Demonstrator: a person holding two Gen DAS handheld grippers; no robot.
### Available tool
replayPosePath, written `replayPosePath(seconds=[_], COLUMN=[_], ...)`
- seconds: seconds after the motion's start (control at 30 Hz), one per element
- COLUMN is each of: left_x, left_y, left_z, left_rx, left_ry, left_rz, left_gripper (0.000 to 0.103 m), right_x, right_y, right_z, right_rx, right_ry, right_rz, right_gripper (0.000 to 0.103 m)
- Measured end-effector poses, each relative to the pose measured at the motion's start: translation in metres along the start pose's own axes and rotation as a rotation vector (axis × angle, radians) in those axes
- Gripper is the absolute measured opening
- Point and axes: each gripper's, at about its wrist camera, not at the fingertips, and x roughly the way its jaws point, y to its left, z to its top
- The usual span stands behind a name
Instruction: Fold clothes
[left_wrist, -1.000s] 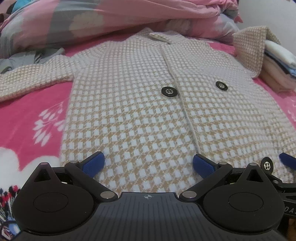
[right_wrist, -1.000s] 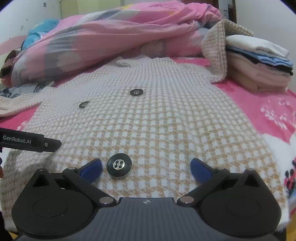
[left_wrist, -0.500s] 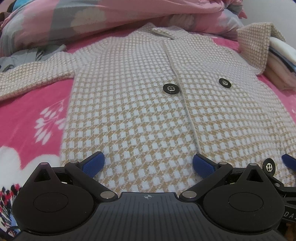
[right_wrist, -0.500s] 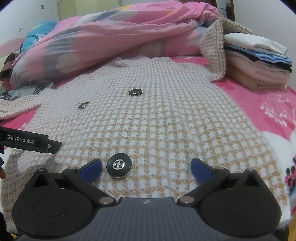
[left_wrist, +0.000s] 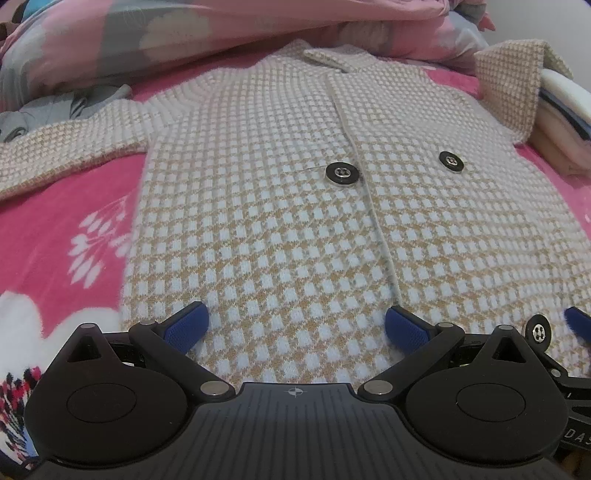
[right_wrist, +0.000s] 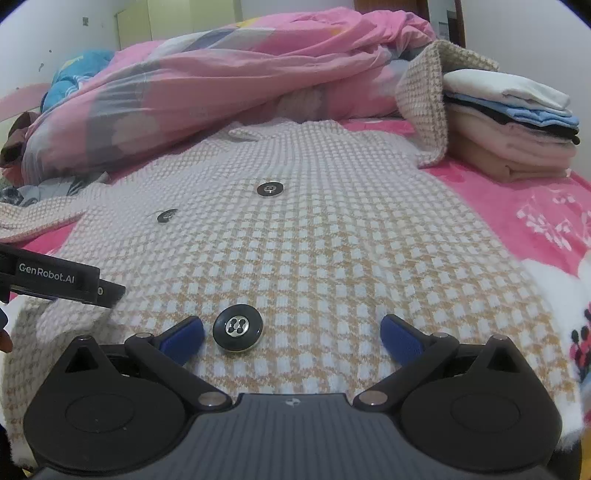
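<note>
While both grippers hover with jaws apart at the hem nearest the bed's (left_wrist: 55, 229) near edge, the checked cardigan (left_wrist: 295, 206) lies flat, buttoned, sleeves outspread; left gripper (left_wrist: 295, 325) and right gripper (right_wrist: 291, 332) should each pinch only knit, avoiding the 3 buttons (right_wrist: 237, 326), and lift evenly.

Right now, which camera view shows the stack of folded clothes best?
The right wrist view. There the stack of folded clothes appears whole beside the checked coat, with its white, blue, black and beige layers distinct. The left wrist view shows only a cropped edge of the stack at the frame's right side.
</note>
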Motion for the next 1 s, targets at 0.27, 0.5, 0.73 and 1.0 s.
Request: replayPosePath(seconds=[0.27, 0.5, 0.73, 1.0], left_x=[-0.004, -0.017, -0.004, 0.024], left_y=[0.006, 0.016, 0.012, -0.002], left_z=[0.002, 0.023, 0.059, 0.096], left_rx=[-0.003, -0.033, -0.038, -0.019], left_ry=[-0.013, -0.084, -0.195, -0.255], left_rz=[-0.024, -0.093, -0.103, -0.079], left_gripper=[0.103, 0.103, 0.103, 0.103], right_x=[-0.002, -0.010, 0.005, 0.051], right_y=[-0.006, -0.016, -0.019, -0.025], right_z=[0.007, 0.024, 0.063, 0.100], right_rx=[0.016, 0.073, 0.028, -0.056], right_ry=[0.025, -0.020, -0.102, -0.123], right_rz=[0.031, 0.066, 0.051, 0.032], right_gripper=[0.103, 0.103, 0.099, 0.078])
